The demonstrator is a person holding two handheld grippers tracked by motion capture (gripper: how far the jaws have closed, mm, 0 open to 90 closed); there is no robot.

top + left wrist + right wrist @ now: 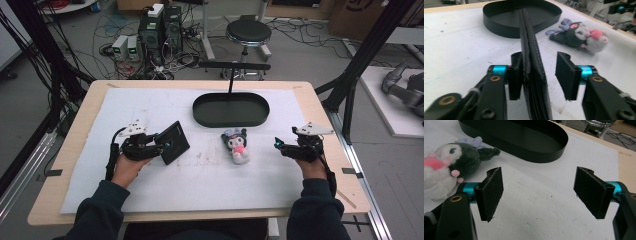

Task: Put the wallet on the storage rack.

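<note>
Left gripper [539, 75] spread around wallet [532, 67], edge-up, left pad touching, right pad clear. Wallet stands on mat [150, 110], left of plush [237, 145]. Probably light, stiffish, slick leather; best pinched across flat faces. Right gripper [540, 195] spread, empty.

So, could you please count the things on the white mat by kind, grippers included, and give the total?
Black wallets: 1, standing on edge between the left gripper's open jaws
Plush toys: 1
Black oval trays: 1
Handheld grippers: 2, left gripper and right gripper
Total: 5
</note>
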